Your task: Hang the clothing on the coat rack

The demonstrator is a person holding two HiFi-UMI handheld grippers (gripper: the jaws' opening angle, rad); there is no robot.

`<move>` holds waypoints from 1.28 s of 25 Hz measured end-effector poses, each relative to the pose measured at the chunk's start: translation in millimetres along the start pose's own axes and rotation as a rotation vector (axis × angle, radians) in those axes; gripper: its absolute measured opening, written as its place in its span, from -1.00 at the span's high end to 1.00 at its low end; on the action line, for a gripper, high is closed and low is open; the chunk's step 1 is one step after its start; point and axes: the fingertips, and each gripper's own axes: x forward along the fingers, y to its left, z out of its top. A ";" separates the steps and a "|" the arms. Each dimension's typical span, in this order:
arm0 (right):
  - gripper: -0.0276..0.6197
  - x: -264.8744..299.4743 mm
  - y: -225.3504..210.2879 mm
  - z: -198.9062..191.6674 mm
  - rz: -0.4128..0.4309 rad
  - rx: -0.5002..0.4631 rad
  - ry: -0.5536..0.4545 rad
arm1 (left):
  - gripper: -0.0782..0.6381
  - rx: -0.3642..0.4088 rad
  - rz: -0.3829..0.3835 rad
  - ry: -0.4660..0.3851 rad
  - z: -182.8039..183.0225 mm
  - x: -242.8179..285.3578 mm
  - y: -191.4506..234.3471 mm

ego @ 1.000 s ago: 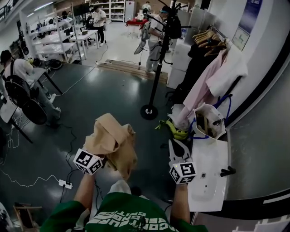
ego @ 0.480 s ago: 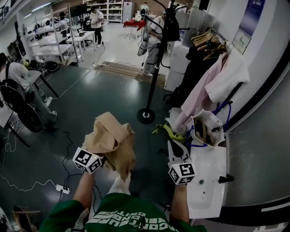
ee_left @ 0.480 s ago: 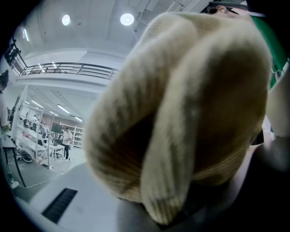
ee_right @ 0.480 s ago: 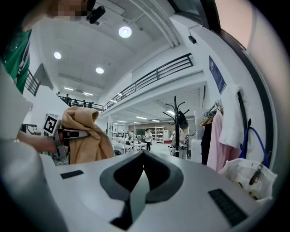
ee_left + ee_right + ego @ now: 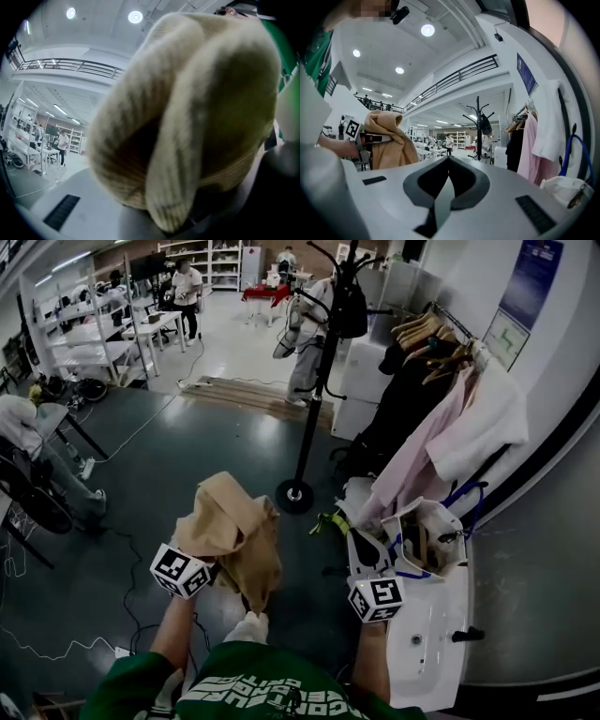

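A tan garment (image 5: 230, 531) hangs bunched from my left gripper (image 5: 217, 565), which is shut on it; the cloth fills the left gripper view (image 5: 187, 117) and hides the jaws there. The right gripper view shows the same garment (image 5: 386, 140) off to its left. My right gripper (image 5: 364, 538) is held level beside it, shut and holding nothing, its tips meeting (image 5: 449, 161). The black coat rack (image 5: 319, 381) stands ahead on a round base (image 5: 295, 495), with a dark bag on its upper hooks. It also shows in the right gripper view as the coat rack (image 5: 478, 126).
A clothes rail at the right carries black, pink (image 5: 422, 446) and white garments on hangers. A white bag (image 5: 427, 540) and a white basin (image 5: 431, 643) lie just right of my right gripper. Yellow-green straps (image 5: 328, 521) lie near the rack's base. People and tables stand far back.
Both grippers and the garment have been carried forward together; the coat rack's base and the clothes rail now lie nearer. The grip on the garment is unchanged.
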 end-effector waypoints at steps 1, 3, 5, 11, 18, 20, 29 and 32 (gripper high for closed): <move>0.89 10.9 -4.8 3.6 -0.007 0.000 -0.003 | 0.56 -0.001 -0.005 -0.001 0.6 10.2 9.2; 0.89 31.2 -10.1 11.0 -0.019 -0.001 -0.014 | 0.56 -0.003 -0.015 -0.003 1.0 26.6 26.6; 0.89 52.9 -12.9 17.4 -0.024 -0.011 -0.023 | 0.56 0.001 -0.027 -0.005 1.4 41.5 43.7; 0.89 121.6 -29.6 23.7 -0.051 -0.055 -0.007 | 0.56 0.011 -0.051 -0.018 5.5 91.8 98.7; 0.89 189.6 -34.7 29.3 -0.067 -0.036 -0.020 | 0.56 0.013 -0.080 -0.017 4.4 133.0 155.5; 0.89 205.0 -36.2 29.3 -0.071 -0.037 -0.017 | 0.56 0.018 -0.084 -0.010 2.7 142.3 167.7; 0.89 258.6 -48.0 34.0 -0.085 -0.028 -0.019 | 0.56 0.021 -0.106 0.001 2.2 180.8 209.1; 0.89 273.3 -51.0 38.4 -0.085 -0.033 -0.024 | 0.56 0.020 -0.113 -0.002 4.1 191.0 218.6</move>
